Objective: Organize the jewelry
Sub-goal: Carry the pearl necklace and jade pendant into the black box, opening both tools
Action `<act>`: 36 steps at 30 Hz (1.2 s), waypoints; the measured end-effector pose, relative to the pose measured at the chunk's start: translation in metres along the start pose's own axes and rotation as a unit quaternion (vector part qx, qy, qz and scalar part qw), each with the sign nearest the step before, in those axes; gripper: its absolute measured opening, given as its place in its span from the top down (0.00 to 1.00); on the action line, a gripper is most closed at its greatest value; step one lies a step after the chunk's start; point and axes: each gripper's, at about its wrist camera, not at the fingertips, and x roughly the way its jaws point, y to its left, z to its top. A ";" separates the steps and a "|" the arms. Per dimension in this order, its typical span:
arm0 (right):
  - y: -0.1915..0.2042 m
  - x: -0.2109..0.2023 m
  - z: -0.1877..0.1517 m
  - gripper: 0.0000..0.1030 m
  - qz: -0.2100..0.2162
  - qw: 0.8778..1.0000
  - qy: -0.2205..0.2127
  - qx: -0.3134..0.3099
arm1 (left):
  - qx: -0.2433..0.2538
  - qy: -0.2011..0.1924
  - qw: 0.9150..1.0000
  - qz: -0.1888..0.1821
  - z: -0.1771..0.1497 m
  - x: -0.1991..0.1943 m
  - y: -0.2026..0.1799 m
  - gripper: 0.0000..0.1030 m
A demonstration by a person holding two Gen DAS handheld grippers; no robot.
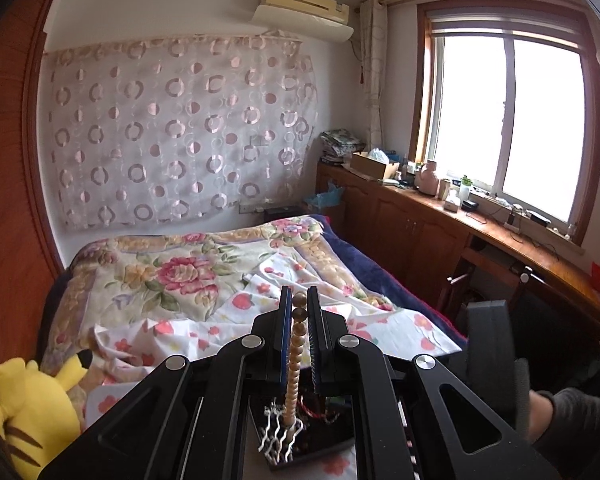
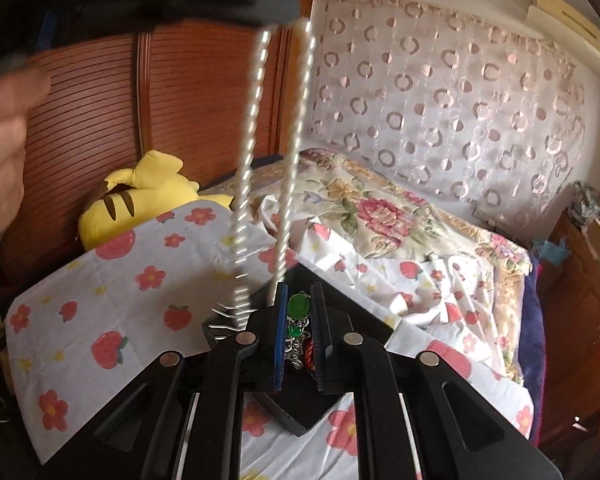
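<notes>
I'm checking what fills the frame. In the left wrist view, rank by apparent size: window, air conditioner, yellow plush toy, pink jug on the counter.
1. window
2. yellow plush toy, enlarged by nearness
3. air conditioner
4. pink jug

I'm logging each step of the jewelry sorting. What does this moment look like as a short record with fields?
left gripper: shut on the bead necklace, lifted above the tray
right gripper: shut on the green-stone piece
bead necklace: two strands hang from the left gripper, blurred in the right wrist view
black tray: on the strawberry-print cloth, other jewelry in it
surroundings: bed, yellow plush toy
</notes>
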 end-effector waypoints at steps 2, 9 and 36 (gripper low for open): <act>-0.004 0.008 -0.004 0.88 0.005 1.000 0.004 0.006 | -0.005 0.005 1.000 0.000 0.003 0.009 0.002 0.94; -0.019 0.035 -0.020 0.87 0.014 0.999 0.026 0.025 | -0.022 0.050 0.998 0.003 -0.017 0.058 0.017 0.93; -0.023 0.014 -0.055 0.70 0.006 0.997 0.019 0.080 | -0.029 0.120 0.992 0.019 -0.104 0.088 0.027 0.66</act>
